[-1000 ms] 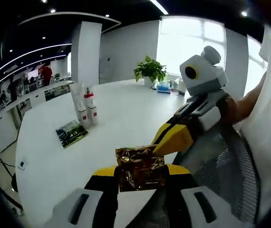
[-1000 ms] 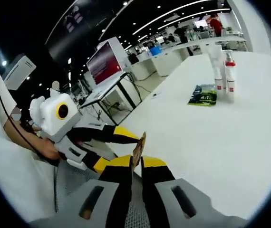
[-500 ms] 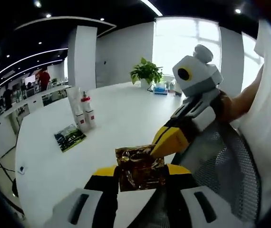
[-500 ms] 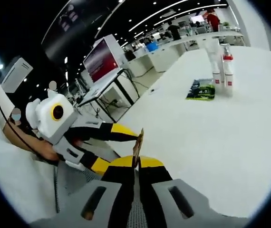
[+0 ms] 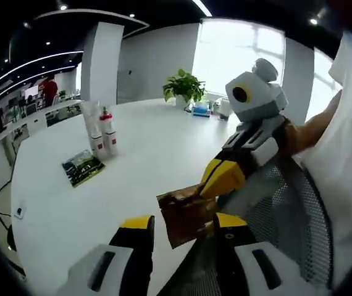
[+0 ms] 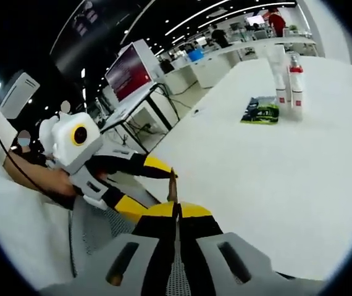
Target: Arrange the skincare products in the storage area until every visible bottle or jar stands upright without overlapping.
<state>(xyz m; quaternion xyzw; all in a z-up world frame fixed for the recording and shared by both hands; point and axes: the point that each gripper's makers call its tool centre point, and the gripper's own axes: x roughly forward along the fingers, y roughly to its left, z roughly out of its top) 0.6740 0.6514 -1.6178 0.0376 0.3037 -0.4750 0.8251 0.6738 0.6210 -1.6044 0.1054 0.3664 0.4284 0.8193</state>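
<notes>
The left gripper (image 5: pixel 179 225) is held low over the table edge, jaws parted. The right gripper (image 5: pixel 220 179) reaches in from the right in the left gripper view, its yellow tips pinched together on a thin brown sachet (image 5: pixel 187 213). In the right gripper view the right gripper (image 6: pixel 176 213) shows its jaws closed tight, the sachet edge-on between them. A bare forearm (image 5: pixel 315 126) runs back from the right gripper to a white sleeve (image 5: pixel 349 142).

Bright window (image 5: pixel 238 52) glare, fisheye-warped edges.
</notes>
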